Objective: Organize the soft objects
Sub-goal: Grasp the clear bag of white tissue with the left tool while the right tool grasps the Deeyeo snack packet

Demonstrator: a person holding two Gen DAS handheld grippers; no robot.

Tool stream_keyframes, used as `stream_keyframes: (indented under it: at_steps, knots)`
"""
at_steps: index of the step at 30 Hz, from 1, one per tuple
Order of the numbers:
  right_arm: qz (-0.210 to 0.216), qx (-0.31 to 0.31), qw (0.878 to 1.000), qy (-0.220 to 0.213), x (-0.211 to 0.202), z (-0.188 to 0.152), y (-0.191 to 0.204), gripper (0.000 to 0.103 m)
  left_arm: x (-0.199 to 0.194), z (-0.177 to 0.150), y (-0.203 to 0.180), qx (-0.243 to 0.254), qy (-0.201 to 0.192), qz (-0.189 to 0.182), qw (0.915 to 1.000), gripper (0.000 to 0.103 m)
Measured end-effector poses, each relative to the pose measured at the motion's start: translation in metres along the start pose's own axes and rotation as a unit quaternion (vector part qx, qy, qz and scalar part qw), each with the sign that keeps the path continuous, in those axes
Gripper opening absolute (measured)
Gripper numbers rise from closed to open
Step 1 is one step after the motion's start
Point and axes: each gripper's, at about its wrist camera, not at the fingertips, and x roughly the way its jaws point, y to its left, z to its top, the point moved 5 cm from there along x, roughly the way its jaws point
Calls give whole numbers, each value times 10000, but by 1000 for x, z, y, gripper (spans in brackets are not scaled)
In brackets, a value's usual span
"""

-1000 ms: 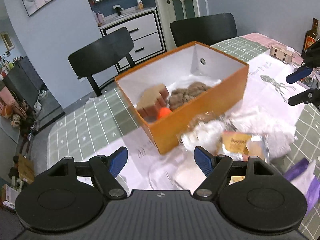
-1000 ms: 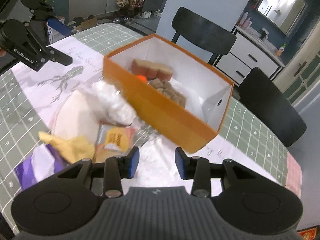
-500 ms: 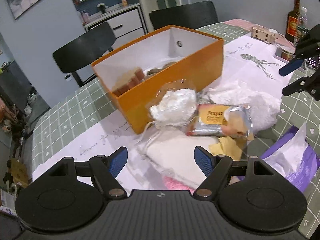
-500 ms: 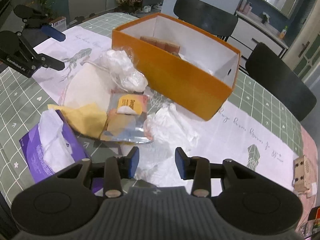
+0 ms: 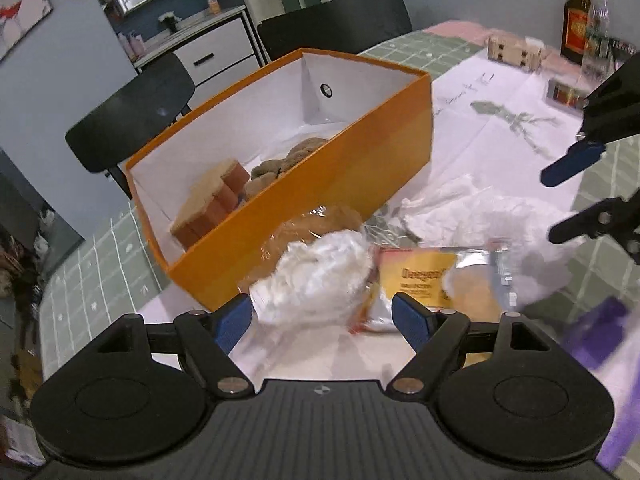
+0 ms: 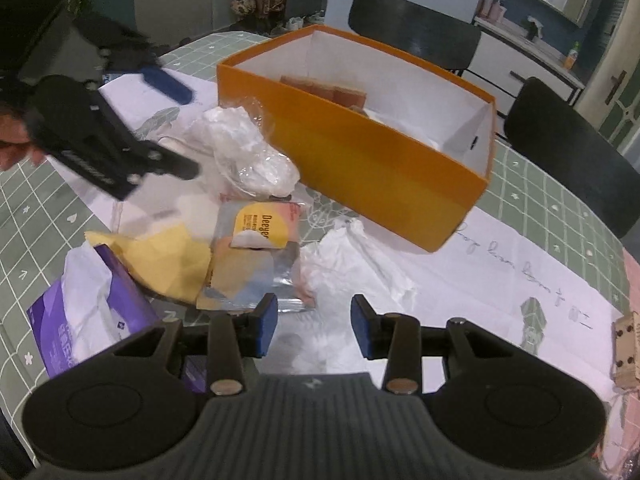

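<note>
Clear plastic bag stuffed with white soft material (image 5: 316,276) lies on the table against the near wall of the open orange cardboard box (image 5: 360,160), just ahead of the left gripper (image 5: 322,318), whose blue pads stand wide with nothing between them. A second ago that bag sat well beyond the pads; now it fills the gap in front of them, and the view is lower and closer to the pile. Beside the bag lies a flat silver-and-yellow foil packet (image 6: 258,256), touching a crumpled white plastic sheet (image 6: 360,264) and a yellow cloth (image 6: 168,256). Purple tissue pack (image 6: 92,320) sits at the pile's edge. Inside the box: tan-and-brown sponge blocks (image 5: 212,204) and a brown lumpy soft item (image 5: 288,160). Right gripper (image 6: 314,326) hovers over the white sheet, jaws part-open, empty; it has dropped closer to the table than before.
</note>
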Motion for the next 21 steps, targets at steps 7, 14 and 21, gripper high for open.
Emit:
stream_keyframes:
  at_steps: [7, 14, 21]
  knots:
    - [326, 39, 9995, 30, 22, 4, 0, 45, 28, 3, 5, 273, 138, 60, 9995, 94]
    - [546, 50, 9984, 116, 45, 9, 4, 52, 38, 6, 3, 417, 57, 125, 9990, 95]
    - [734, -15, 9971, 218, 69, 15, 22, 61, 36, 6, 2, 411, -66, 136, 9990, 64]
